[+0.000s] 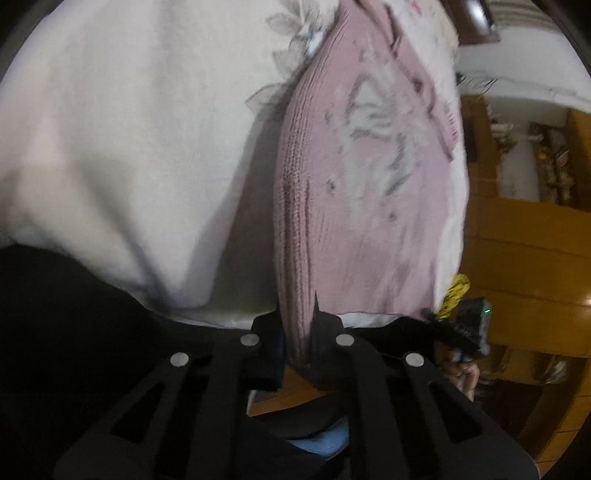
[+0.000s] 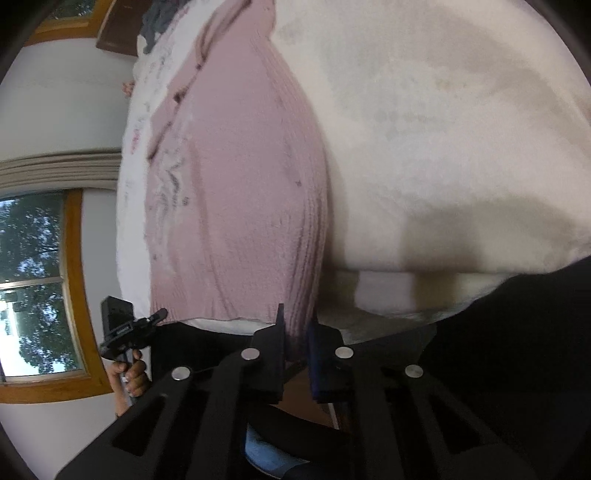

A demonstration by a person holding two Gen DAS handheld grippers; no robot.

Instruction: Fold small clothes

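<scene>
A pink knitted sweater (image 1: 354,192) with a pale grey pattern lies spread over a white bed sheet (image 1: 129,147). My left gripper (image 1: 297,314) is shut on one bottom corner of the ribbed hem. In the right wrist view the same sweater (image 2: 236,192) stretches away from me, and my right gripper (image 2: 297,321) is shut on the other hem corner. Each view shows the opposite gripper at the far hem corner: the right gripper (image 1: 436,317) and the left gripper (image 2: 162,315), each held by a hand.
The bed's white sheet (image 2: 443,147) fills most of both views. Wooden furniture (image 1: 524,258) stands beyond the bed edge. A wood-framed window (image 2: 37,288) is at the left. Something yellow (image 1: 458,291) sits by the bed edge. A grey cloth (image 2: 159,22) lies at the far end.
</scene>
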